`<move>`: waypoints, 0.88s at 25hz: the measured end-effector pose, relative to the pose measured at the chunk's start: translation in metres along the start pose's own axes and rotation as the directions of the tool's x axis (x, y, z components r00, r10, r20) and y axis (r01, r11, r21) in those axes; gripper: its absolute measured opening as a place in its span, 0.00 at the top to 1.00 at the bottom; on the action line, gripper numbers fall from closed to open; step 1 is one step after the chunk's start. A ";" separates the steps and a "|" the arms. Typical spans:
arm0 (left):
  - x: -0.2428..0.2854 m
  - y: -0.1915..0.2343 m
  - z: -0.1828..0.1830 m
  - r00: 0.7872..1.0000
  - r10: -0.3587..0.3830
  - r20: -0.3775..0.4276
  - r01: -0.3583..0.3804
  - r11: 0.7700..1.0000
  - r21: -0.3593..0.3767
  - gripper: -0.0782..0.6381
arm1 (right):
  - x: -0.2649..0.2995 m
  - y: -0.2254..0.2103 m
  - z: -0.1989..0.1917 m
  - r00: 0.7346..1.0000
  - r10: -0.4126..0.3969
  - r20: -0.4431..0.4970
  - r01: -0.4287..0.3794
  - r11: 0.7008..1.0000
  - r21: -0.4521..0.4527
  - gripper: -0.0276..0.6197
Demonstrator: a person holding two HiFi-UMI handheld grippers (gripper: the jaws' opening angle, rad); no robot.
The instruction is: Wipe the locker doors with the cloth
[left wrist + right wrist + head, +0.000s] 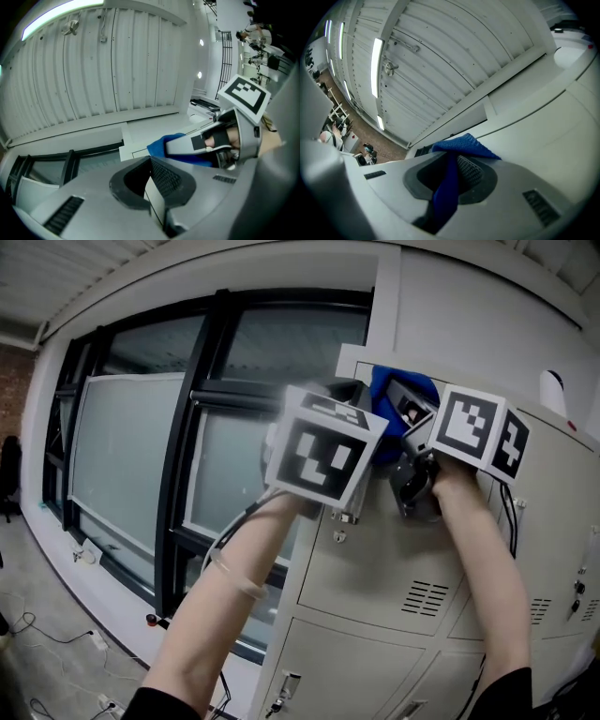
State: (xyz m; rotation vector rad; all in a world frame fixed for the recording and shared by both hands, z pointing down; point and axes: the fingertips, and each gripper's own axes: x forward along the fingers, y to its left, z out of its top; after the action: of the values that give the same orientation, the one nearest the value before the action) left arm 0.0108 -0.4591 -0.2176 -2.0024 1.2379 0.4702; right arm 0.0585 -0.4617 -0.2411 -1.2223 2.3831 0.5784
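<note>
A bank of pale grey lockers point(394, 577) fills the right of the head view. Both grippers are raised to the top left door point(140, 138). My right gripper point(401, 409) is shut on a blue cloth point(394, 390), which bunches beyond its jaws against the locker's upper corner; in the right gripper view the cloth point(450, 187) runs down between the pads. My left gripper point(349, 395) sits just left of it, largely behind its marker cube. In the left gripper view its jaws point(151, 180) pinch a thin pale panel edge point(157, 201), seemingly the door's edge.
Tall black-framed windows point(178, 456) stand left of the lockers. Lower doors carry vent slots point(427, 596) and latches point(286, 688). A white object point(555, 390) sits on the locker top at right. Cables lie on the floor point(56, 643) at lower left.
</note>
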 end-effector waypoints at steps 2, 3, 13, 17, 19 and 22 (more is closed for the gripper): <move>-0.003 -0.010 0.003 1.000 -0.021 0.020 0.021 1.000 -0.001 0.88 | -0.016 -0.016 0.004 0.999 -0.030 0.010 0.030 1.000 0.008 0.87; -0.004 -0.014 0.005 0.999 -0.027 0.030 0.027 1.000 -0.001 0.88 | -0.025 -0.025 0.007 0.999 -0.049 0.012 0.049 0.999 0.010 0.87; -0.018 -0.055 0.046 0.948 -0.040 0.315 0.024 0.998 0.056 0.88 | -0.112 -0.100 0.040 0.973 -0.228 0.038 0.229 0.973 -0.017 0.87; -0.022 -0.052 0.059 0.884 -0.042 0.466 -0.049 0.982 0.181 0.88 | -0.114 -0.114 0.041 0.966 -0.256 0.039 0.256 0.967 0.004 0.87; -0.022 -0.050 0.062 0.869 -0.034 0.493 -0.083 0.974 0.213 0.88 | -0.115 -0.117 0.040 0.964 -0.265 0.033 0.266 0.964 -0.006 0.87; -0.022 -0.047 0.064 0.863 -0.021 0.505 -0.104 0.970 0.218 0.88 | -0.115 -0.113 0.041 0.966 -0.255 0.037 0.255 0.967 -0.014 0.87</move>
State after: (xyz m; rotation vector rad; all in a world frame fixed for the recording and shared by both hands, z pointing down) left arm 0.0457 -0.3849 -0.2287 -1.5154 0.9531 0.7723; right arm 0.2203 -0.4238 -0.2357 -1.4852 2.1498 0.5346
